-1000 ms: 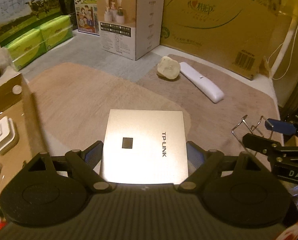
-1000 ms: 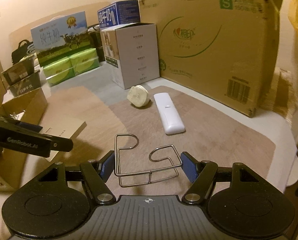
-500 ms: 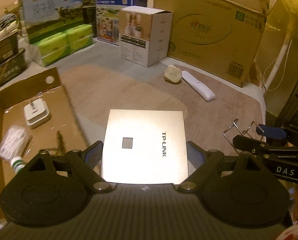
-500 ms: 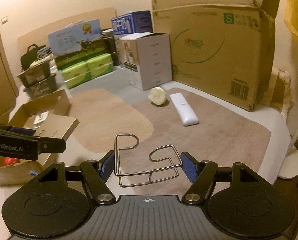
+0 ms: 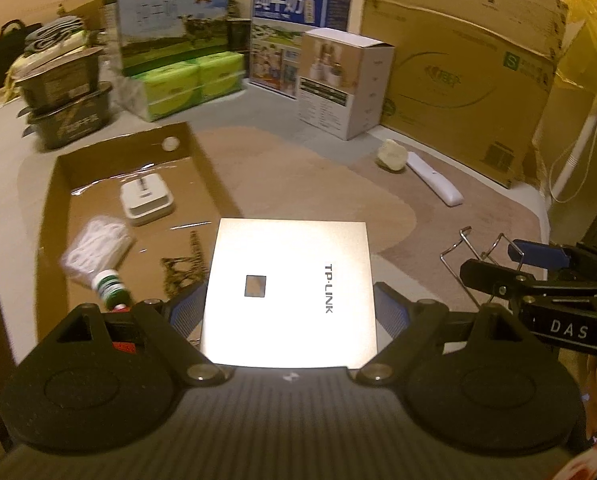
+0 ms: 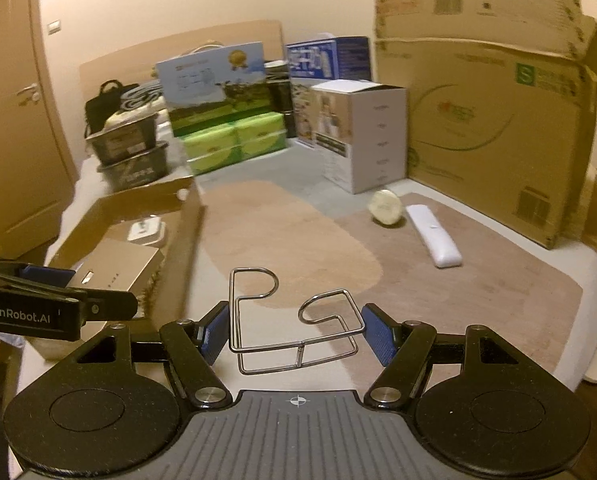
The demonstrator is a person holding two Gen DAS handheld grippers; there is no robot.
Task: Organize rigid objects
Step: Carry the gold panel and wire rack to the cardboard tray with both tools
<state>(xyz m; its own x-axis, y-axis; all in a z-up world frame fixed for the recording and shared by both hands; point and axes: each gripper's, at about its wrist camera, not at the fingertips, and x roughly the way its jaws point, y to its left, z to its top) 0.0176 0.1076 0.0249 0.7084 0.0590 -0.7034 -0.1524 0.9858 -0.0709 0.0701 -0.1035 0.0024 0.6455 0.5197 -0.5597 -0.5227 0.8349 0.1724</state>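
Note:
My left gripper [image 5: 288, 308] is shut on a flat white TP-LINK router box [image 5: 290, 292], held in the air at the right edge of an open shallow cardboard box [image 5: 134, 160]. My right gripper [image 6: 296, 332] is shut on a bent wire rack [image 6: 294, 320], held above the mat. In the right wrist view the left gripper [image 6: 50, 300] and router box [image 6: 118, 268] are at the left, over the cardboard box [image 6: 186, 240]. In the left wrist view the right gripper [image 5: 538, 280] is at the right with the wire rack [image 5: 470, 252].
The cardboard box holds a white charger-like block [image 5: 146, 198], a white cable bundle [image 5: 98, 248], a small green-capped bottle [image 5: 112, 284] and a chain [image 5: 182, 264]. On the mat lie a pale round object [image 5: 392, 155] and a white remote [image 5: 434, 182]. Cartons line the back.
Both grippers have lifted and pulled back with their loads. The left one has swung left, bringing the open cardboard box and its contents into view.

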